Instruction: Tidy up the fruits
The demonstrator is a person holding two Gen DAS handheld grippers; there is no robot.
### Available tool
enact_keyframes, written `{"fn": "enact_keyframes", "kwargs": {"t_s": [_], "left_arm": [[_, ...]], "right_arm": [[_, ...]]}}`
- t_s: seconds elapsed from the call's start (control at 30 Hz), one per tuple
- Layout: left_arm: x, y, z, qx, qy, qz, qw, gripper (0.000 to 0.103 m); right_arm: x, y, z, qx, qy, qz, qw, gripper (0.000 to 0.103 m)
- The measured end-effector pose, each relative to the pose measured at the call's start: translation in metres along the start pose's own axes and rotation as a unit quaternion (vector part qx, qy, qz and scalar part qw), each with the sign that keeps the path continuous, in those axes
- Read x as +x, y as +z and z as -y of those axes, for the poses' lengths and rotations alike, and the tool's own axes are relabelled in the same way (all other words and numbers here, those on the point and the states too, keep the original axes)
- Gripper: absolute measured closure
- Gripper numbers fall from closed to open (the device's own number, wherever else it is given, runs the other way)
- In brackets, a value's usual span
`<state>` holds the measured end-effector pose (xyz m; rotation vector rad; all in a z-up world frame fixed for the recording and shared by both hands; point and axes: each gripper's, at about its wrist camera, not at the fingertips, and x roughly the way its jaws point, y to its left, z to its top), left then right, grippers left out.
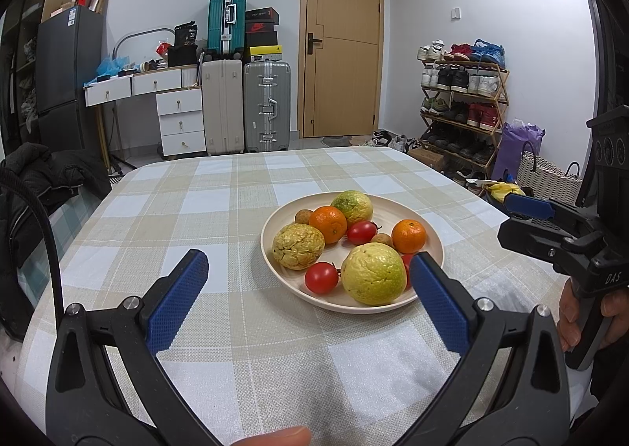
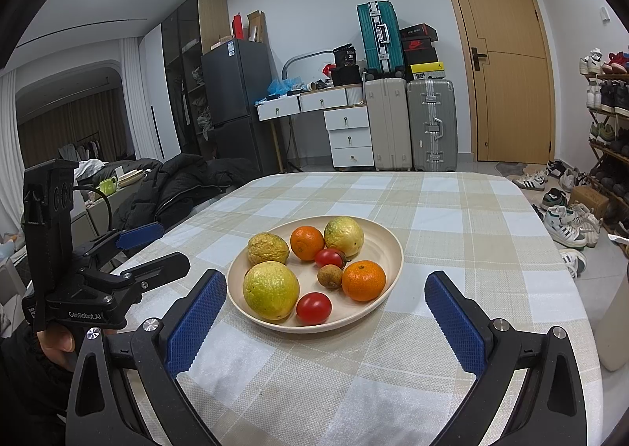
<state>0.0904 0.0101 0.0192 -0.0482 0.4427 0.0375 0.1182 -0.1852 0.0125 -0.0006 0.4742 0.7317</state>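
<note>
**poster1:** Two grippers, one plate of fruit, that's the whole setup. The cream plate sits a bit right of centre in the left wrist view, on a checked tablecloth. On it I count two mandarins, a few red tomatoes, a wrinkly yellow fruit, two bigger yellow-green fruits and a couple of small brown ones.

**poster2:** Same pile from the right wrist view, plate dead centre. The big yellow-green fruit is at the lower left of the plate, a tomato just beside it at the lower rim, and a mandarin on the right. What are the fingers doing?

**poster1:** The left gripper is spread wide with nothing between its blue pads. Its right pad overlaps the plate's lower right rim in the frame, can't tell if it's touching.

**poster2:** The right gripper is gaping too and holds nothing; its left pad sits just beside the plate's left rim. The other gripper shows up at the far left of this view, held in a hand.

**poster1:** Background is suitcases, a wooden door and a shoe rack on the right.
</note>
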Motion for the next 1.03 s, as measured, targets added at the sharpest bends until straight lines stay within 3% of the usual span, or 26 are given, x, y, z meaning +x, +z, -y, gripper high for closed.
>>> {"fn": "enact_keyframes", "kwargs": {"t_s": [1.03], "left_arm": [[-0.0008, 0.0025, -0.0058, -0.003, 0.005, 0.006, 1.0000, 0.001]], "right_arm": [[-0.0004, 0.0006, 0.0004, 0.001, 0.000, 0.000, 1.000, 0.000]]}}
